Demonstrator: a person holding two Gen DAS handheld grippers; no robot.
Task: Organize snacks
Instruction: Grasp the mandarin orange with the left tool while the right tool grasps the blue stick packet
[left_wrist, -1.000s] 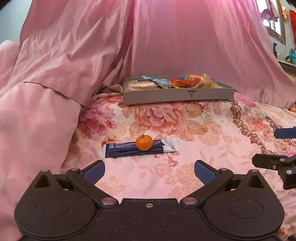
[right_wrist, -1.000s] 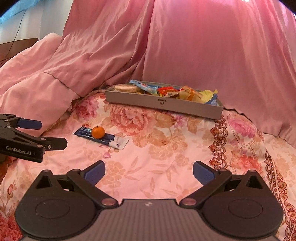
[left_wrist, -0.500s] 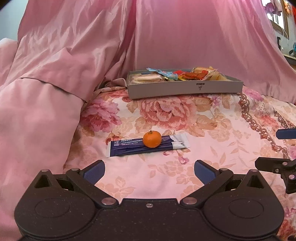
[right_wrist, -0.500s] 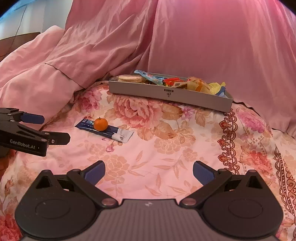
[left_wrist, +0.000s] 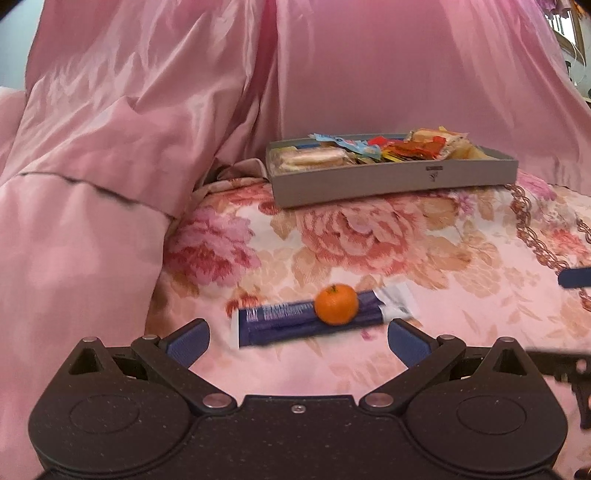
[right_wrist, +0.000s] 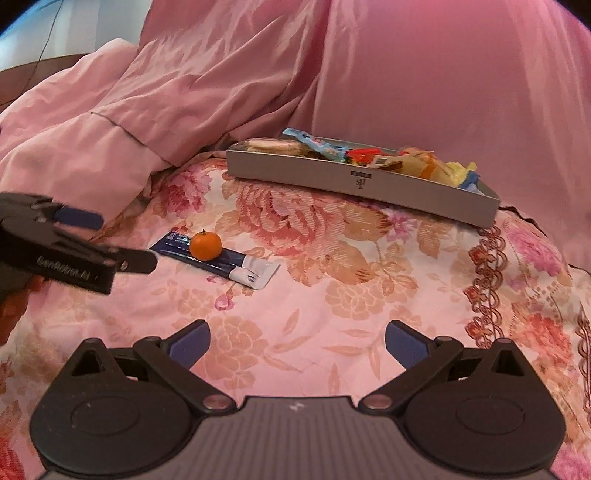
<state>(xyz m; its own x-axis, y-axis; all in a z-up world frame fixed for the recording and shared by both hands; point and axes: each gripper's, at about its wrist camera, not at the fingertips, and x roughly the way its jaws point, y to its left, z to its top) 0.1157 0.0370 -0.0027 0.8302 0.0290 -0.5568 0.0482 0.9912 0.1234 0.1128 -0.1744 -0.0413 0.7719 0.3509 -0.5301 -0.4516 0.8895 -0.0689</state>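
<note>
While left gripper gapes empty near tangerine atop blue packet, right gripper spread, snack tray at bedspread's far edge

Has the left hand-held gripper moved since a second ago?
Yes. In the right wrist view the left hand-held gripper has advanced toward the orange on the blue packet, jaws open.

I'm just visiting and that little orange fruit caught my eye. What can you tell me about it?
The small orange fruit is round and smooth-skinned, with a tiny dark stem on top, and looks like a mandarin. It sits upright on a dark blue packet with a white end, lying flat on the floral bedspread. Nothing else touches it. The open left hand-held gripper is just in front of it.
</note>
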